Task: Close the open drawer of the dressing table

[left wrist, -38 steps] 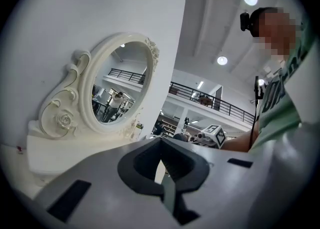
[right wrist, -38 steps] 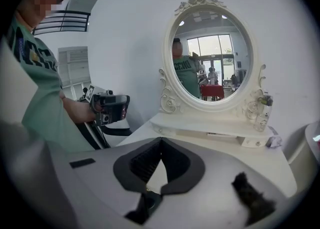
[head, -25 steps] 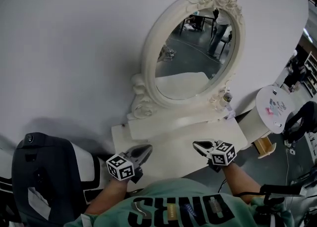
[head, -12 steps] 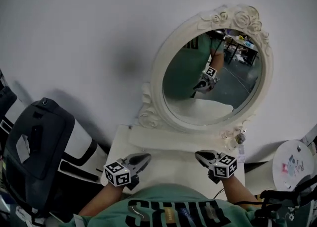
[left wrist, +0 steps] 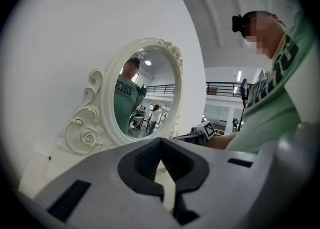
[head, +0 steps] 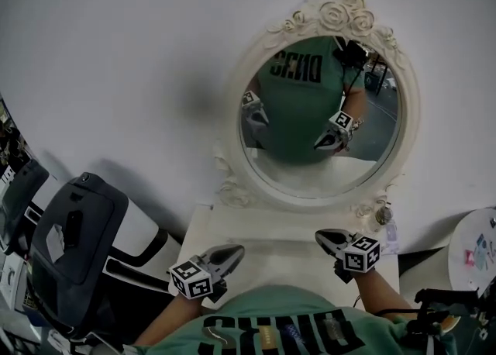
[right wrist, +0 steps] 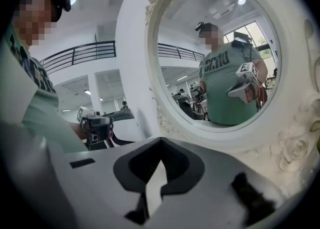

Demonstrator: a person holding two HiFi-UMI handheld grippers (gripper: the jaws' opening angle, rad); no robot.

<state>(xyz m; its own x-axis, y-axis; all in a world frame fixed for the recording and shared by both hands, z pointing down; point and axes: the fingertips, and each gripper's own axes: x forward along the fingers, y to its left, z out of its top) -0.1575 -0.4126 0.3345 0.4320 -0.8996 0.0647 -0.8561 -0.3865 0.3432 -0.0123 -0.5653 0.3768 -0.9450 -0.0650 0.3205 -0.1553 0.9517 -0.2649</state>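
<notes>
Swinging round since the earlier frame: the head view is now facing the mirror (head: 322,113) square on, so the person's torso and both grippers are showing in the glass where room floor was showing before. Both grippers are keeping to the near part of the table (head: 271,229), only drifting a little sideways.

Drawer is not showing in any view. It is presumably lying below the table's front edge, hidden under the person's chest, so open or shut cannot be told. That is fitting both a reach down still to come and a pull-back after a push.

Risks, as judgement:
- Person is working blind on the drawer; any push from shut tips could be landing off-centre and skewing or jamming it.
- Narrow closed tips could be slipping off a smooth drawer front.
- Grippers are hovering near the mirror frame and a small bottle (head: 381,214) by its right foot; a forward lurch could be knocking either.

Pose:
- Left gripper (head: 235,250) is hovering over the table's left front, pointing about level, tips angling in toward the mirror, jaws pressed together with nothing between them.
- Right gripper (head: 322,235) is hovering over the right front, tipping slightly down, tips angling inward too, jaws also closed and empty.
- Both forearms are coming out from under the chest, marker cubes facing the person.
</notes>
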